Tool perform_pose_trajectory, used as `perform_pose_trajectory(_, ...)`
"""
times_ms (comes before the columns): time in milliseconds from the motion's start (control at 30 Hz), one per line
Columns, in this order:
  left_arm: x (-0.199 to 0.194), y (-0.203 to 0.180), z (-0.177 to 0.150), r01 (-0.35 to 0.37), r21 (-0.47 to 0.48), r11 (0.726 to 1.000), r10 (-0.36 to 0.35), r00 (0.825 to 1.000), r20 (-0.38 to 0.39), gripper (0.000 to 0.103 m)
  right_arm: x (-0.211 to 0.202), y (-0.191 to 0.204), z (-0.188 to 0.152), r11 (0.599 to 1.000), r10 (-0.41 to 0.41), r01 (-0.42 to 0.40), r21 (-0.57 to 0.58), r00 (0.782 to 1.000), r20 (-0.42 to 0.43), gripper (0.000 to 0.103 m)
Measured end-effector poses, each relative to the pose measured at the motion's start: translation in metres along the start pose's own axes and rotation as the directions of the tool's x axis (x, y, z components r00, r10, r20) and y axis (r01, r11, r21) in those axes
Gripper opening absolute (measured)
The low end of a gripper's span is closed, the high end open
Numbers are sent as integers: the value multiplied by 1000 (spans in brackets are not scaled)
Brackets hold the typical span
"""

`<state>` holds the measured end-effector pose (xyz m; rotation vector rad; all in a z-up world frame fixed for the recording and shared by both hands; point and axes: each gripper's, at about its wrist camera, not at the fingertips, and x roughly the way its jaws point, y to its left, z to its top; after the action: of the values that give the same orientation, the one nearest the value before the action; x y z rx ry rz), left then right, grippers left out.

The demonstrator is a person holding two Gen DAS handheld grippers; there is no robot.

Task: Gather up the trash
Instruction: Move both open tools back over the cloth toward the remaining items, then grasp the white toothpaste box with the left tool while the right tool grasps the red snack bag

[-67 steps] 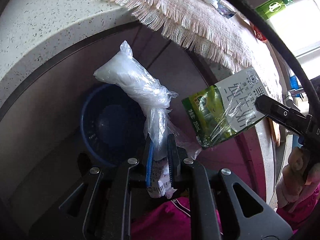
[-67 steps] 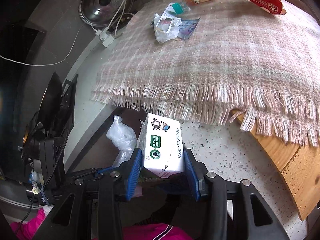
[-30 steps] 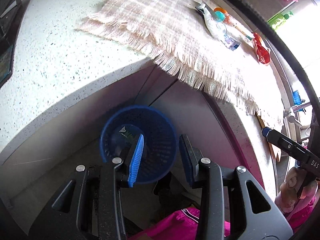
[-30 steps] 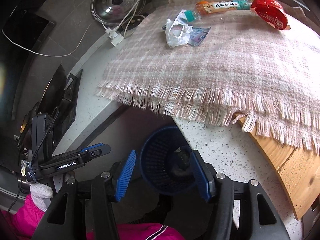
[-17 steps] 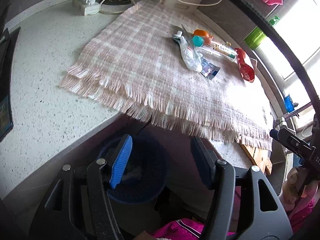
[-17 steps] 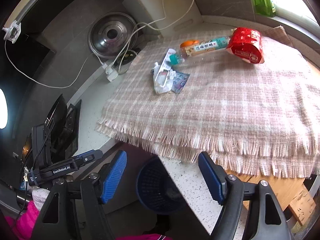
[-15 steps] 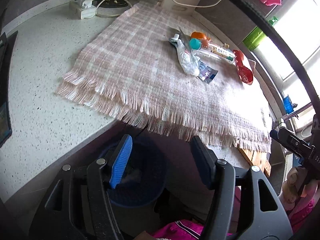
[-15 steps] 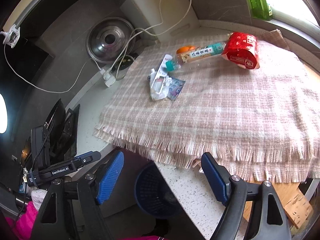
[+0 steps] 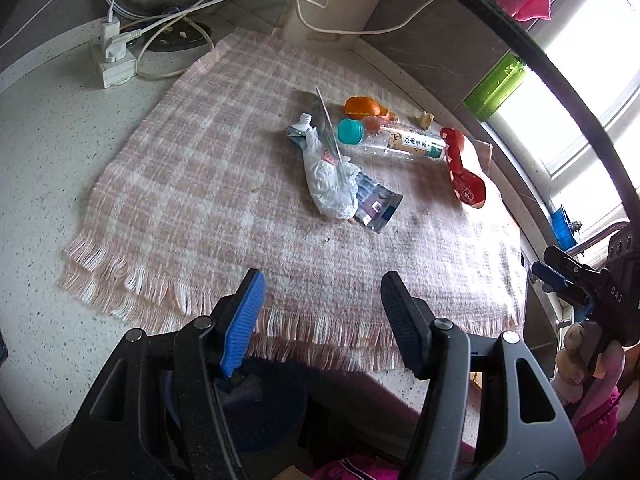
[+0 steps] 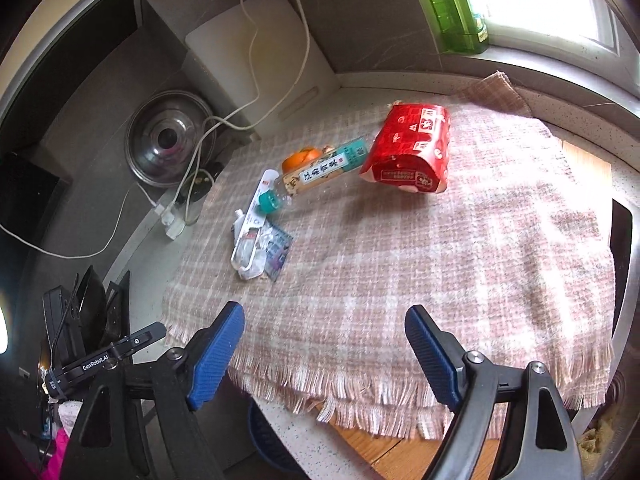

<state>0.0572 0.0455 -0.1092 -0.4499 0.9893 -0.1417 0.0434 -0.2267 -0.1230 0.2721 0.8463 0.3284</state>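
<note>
- Trash, a teal-capped plastic bottle (image 9: pixel 394 142), red wrapper (image 10: pixel 408 148) and crumpled bag (image 9: pixel 330 184), lies far on your plaid cloth (image 10: pixel 440 264).
- Your left gripper (image 9: pixel 322 316) gapes empty.
- Your right gripper (image 10: pixel 324 350) is opening, empty.

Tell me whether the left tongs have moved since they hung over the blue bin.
Yes. The left tongs, open and empty, have risen from the blue bin below the counter edge and now sit over the plaid cloth's fringe, aimed at the litter.
</note>
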Motion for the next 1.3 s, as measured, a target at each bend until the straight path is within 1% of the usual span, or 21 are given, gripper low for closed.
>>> perform_pose_trajectory(33, 4, -3, 3, 5, 2, 1000, -5, 1000, -3, 57, 1, -5, 5, 1000, -7, 7, 10, 1000, 3, 87)
perform_pose_trajectory(100, 13, -7, 10, 18, 5, 1000, -18, 1000, -14, 52, 4, -14, 18, 999, -15, 14, 30, 1000, 9, 90)
perform_pose_trajectory(200, 25, -13, 21, 32, 8, 999, -32, 999, -21, 51, 11, -25, 36, 999, -19, 19, 51, 1000, 9, 93)
perform_pose_trajectory(300, 37, -14, 34, 47, -7, 999, -47, 998, -29, 46, 21, -35, 57, 997, -41, 40, 62, 999, 15, 98)
perform_pose_trajectory(367, 44, -15, 43, 50, -20, 999, -51, 998, -29, 46, 29, -41, 70, 997, -48, 47, 69, 999, 15, 100)
perform_pose_trajectory(467, 53, -17, 55, 43, -23, 999, -43, 999, -32, 45, 46, -54, 90, 994, -65, 65, 93, 998, -10, 101)
perform_pose_trajectory(533, 59, -19, 61, 38, -22, 999, -39, 999, -35, 42, 55, -62, 100, 991, -54, 56, 117, 998, -17, 101)
perform_pose_trajectory(700, 79, -20, 75, 21, -36, 999, -23, 998, -55, 41, 76, -76, 119, 985, -41, 46, 167, 999, -33, 101)
perform_pose_trajectory(767, 87, -20, 80, 18, -45, 999, -21, 998, -65, 41, 84, -78, 125, 984, -42, 50, 170, 998, -48, 101)
perform_pose_trajectory(833, 95, -20, 85, 15, -45, 999, -19, 996, -82, 34, 92, -80, 129, 983, -44, 54, 173, 997, -60, 101)
perform_pose_trajectory(967, 111, -23, 92, -8, -27, 1000, 5, 994, -109, 33, 106, -84, 135, 981, -41, 59, 183, 994, -97, 101)
perform_pose_trajectory(1000, 114, -23, 93, -10, -26, 1000, 7, 993, -114, 33, 109, -85, 135, 981, -40, 59, 187, 994, -104, 101)
perform_pose_trajectory(1100, 123, -24, 97, -11, -27, 1000, 8, 991, -131, 29, 117, -89, 137, 978, -33, 57, 202, 992, -118, 101)
perform_pose_trajectory(1300, 137, -22, 98, -18, -41, 999, 11, 988, -153, 27, 128, -92, 141, 969, -1, 35, 244, 991, -136, 101)
